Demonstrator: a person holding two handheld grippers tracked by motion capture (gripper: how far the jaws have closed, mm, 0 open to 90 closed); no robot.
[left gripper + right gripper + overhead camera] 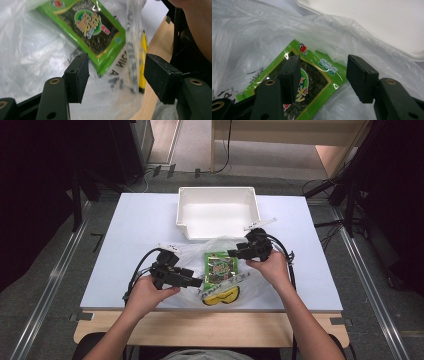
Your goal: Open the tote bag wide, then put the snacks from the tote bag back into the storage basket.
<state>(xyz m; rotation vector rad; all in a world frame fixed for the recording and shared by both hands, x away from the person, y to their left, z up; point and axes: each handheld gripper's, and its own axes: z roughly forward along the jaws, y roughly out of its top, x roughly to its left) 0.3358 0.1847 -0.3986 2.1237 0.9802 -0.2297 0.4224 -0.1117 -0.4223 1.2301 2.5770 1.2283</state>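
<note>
Left gripper (196, 282) at eight o'clock and right gripper (233, 253) at two o'clock of the green packet (220, 267), both open, empty.

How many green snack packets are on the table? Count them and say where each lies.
1. The green snack packet lies on the clear plastic bag, between the two grippers, in front of the white tray. The crumpled bag may hide others.

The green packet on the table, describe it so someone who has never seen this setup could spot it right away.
Start at the white tray at the far middle of the table. Just in front of it, nearer the person, lies a crumpled clear plastic bag, and the green packet lies on it between the two grippers. It is the flat green rectangle with a dark centre; the bag's yellow print sits nearer the person.
</note>
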